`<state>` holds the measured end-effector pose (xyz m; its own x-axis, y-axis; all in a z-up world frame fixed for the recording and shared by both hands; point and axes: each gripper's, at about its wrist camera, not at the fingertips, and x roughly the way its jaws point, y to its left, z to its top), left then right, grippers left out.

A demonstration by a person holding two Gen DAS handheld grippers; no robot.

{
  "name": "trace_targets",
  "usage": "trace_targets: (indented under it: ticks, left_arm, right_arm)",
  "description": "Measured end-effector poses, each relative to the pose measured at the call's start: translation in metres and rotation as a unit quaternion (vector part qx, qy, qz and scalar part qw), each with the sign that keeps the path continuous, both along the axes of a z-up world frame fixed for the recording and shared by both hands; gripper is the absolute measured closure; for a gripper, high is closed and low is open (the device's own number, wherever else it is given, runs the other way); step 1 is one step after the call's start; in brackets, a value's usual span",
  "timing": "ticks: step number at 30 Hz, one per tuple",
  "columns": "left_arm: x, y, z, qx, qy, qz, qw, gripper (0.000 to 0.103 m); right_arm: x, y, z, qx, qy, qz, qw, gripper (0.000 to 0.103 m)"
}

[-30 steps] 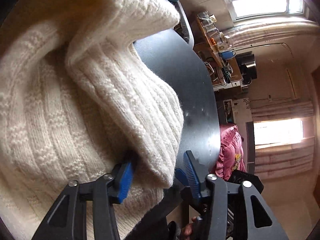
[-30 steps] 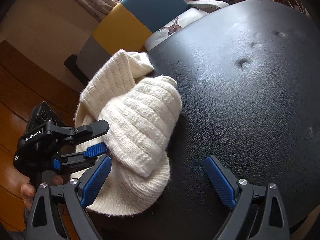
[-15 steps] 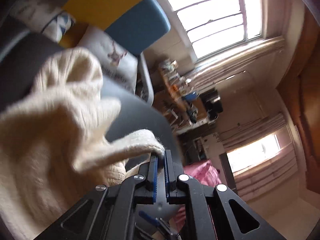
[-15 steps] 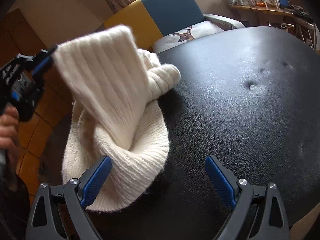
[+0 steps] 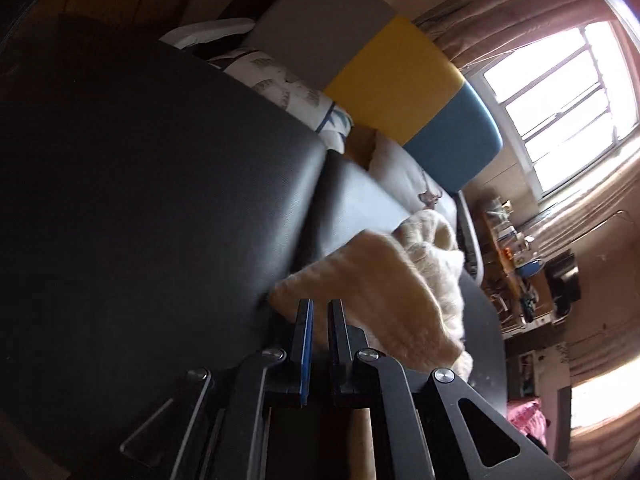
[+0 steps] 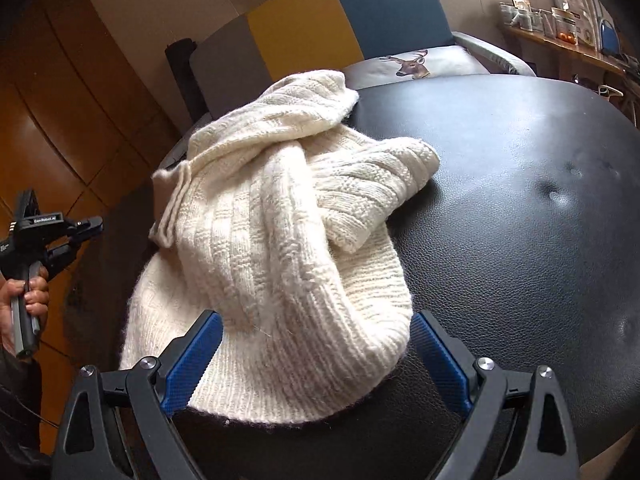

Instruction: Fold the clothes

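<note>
We see the cream knitted sweater [image 6: 280,248] bunched on the black leather surface [image 6: 520,240], its long axis running from our right claw [image 6: 316,360] toward the chair [image 6: 340,20] with the grey, yellow and blue back, where a deer cushion [image 6: 412,64] sits. The right claw gapes wide around the near hem, gripping nothing. The left claw [image 5: 318,312] is nearly closed; whether it pinches the sweater we cannot tell. Its body reads "GenRobot.AI". Beyond the chair, a window [image 5: 560,92].
</note>
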<state>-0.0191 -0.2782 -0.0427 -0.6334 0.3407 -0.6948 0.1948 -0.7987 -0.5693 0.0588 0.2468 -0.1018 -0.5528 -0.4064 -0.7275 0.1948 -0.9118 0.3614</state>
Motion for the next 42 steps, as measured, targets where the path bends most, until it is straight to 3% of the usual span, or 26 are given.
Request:
trace_targets:
  ticks: [3,6,9,10,11,12,14,15,17,19,20,22,24,25,26,29,32,35,38,42]
  left_arm:
    - [0.014,0.022,0.016,-0.084,0.041,-0.021,0.9954,0.093]
    - [0.009,0.067,0.037,-0.107,0.07,-0.107,0.986,0.078]
    - [-0.001,0.12,0.055,-0.156,0.109,-0.188,0.9636,0.075]
    - [-0.003,0.138,0.061,-0.179,0.126,-0.214,0.9519,0.071]
    - [-0.007,0.159,0.065,-0.212,0.141,-0.25,0.9342,0.059]
    - [-0.011,0.181,0.068,-0.25,0.154,-0.284,0.9127,0.054]
    - [-0.025,0.217,0.065,-0.308,0.161,-0.337,0.8751,0.053]
    - [-0.035,0.231,0.061,-0.318,0.152,-0.369,0.8602,0.053]
    - [-0.053,0.25,0.049,-0.325,0.125,-0.419,0.8386,0.053]
    - [-0.065,0.261,0.035,-0.351,0.103,-0.44,0.8203,0.053]
    - [-0.071,0.262,0.027,-0.36,0.091,-0.445,0.815,0.053]
    - [-0.08,0.257,0.016,-0.362,0.067,-0.445,0.8163,0.053]
    - [-0.089,0.248,0.008,-0.341,0.046,-0.442,0.8284,0.054]
    - [-0.093,0.243,0.006,-0.324,0.035,-0.439,0.8374,0.067]
    - [-0.096,0.238,0.005,-0.304,0.029,-0.433,0.8479,0.093]
    - [-0.092,0.209,0.024,-0.224,0.061,-0.385,0.8932,0.097]
    - [-0.084,0.154,0.053,-0.115,0.1,-0.305,0.9401,0.097]
    - [-0.076,0.075,0.063,-0.025,0.116,-0.194,0.9738,0.097]
    - [-0.067,0.002,0.047,-0.001,0.088,-0.092,0.9918,0.097]
    - [-0.056,-0.063,0.009,-0.017,0.013,-0.005,0.9997,0.097]
  right_arm:
    - [-0.001,-0.005,0.001,0.009,-0.002,0.008,1.0,0.005]
    - [-0.005,-0.01,0.0,0.012,-0.006,0.011,1.0,0.005]
    - [-0.004,-0.014,0.0,0.019,-0.008,0.014,1.0,0.005]
    - [-0.003,-0.015,0.0,0.023,-0.007,0.017,1.0,0.005]
    - [-0.002,-0.016,0.001,0.029,-0.006,0.019,0.999,0.005]
    - [-0.001,-0.016,0.001,0.033,-0.005,0.021,0.999,0.005]
    - [0.001,-0.016,0.002,0.036,-0.003,0.022,0.999,0.005]
    - [0.001,-0.015,0.003,0.036,-0.001,0.022,0.999,0.005]
    - [-0.001,-0.016,0.003,0.037,0.002,0.025,0.999,0.005]
    - [-0.004,-0.016,0.004,0.037,0.005,0.027,0.999,0.005]
    - [-0.005,-0.016,0.005,0.038,0.007,0.028,0.999,0.005]
    - [-0.007,-0.016,0.005,0.039,0.01,0.031,0.999,0.005]
    - [-0.01,-0.017,0.006,0.04,0.013,0.033,0.999,0.005]
    - [-0.011,-0.017,0.007,0.04,0.015,0.034,0.998,0.005]
    - [-0.012,-0.017,0.007,0.041,0.016,0.036,0.998,0.005]
    - [-0.018,-0.022,0.006,0.045,0.019,0.043,0.998,0.005]
    - [-0.019,-0.029,0.004,0.052,0.022,0.051,0.997,0.005]
    - [-0.018,-0.036,-0.002,0.064,0.017,0.061,0.996,0.005]
    - [-0.018,-0.042,-0.009,0.074,0.007,0.069,0.995,0.005]
    - [-0.02,-0.048,-0.014,0.084,-0.001,0.076,0.994,0.005]
